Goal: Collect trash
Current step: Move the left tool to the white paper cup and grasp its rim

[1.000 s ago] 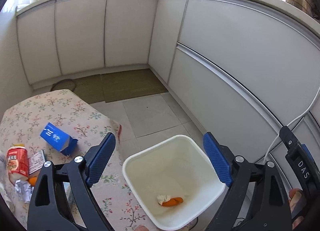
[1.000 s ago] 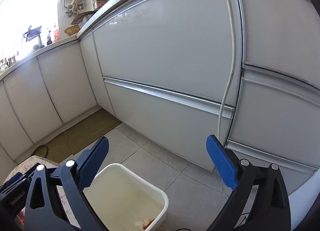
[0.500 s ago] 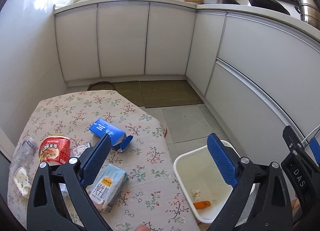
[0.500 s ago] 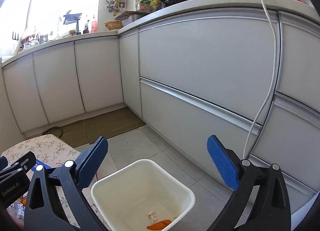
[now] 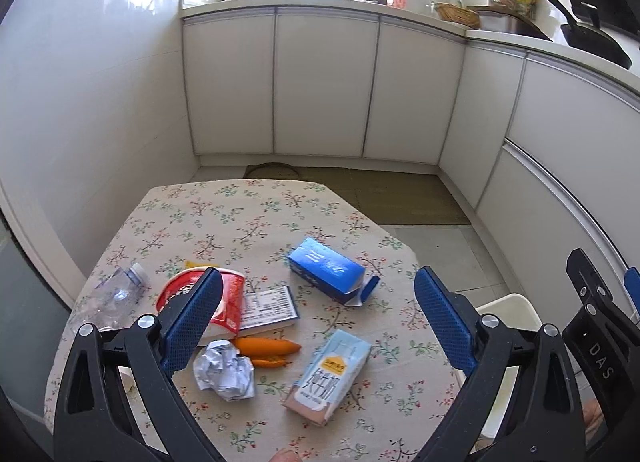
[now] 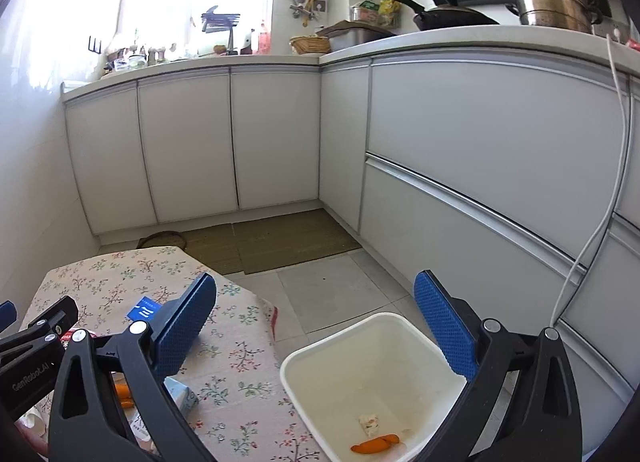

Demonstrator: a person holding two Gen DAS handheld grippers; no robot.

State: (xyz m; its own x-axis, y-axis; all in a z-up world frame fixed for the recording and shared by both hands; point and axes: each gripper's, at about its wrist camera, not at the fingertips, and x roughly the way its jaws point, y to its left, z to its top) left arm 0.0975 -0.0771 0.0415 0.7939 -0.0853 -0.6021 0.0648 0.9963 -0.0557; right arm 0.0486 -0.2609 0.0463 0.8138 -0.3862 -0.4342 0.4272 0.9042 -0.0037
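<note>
Hovering wide open and empty, the left gripper (image 5: 316, 316) half hides a red cup (image 5: 224, 302) among table (image 5: 240, 214) trash; the right gripper (image 6: 316, 320), equally spread and empty, overlaps the bin (image 6: 340, 346), cut off at the bottom edge.

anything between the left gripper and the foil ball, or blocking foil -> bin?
Nothing visible. The left gripper is open and empty above the crumpled foil ball; orange peel lies beside it. The white bin stands open-topped off the table's edge.

Left gripper (image 5: 316, 318) and right gripper (image 6: 316, 318) both gape wide, holding nothing.
</note>
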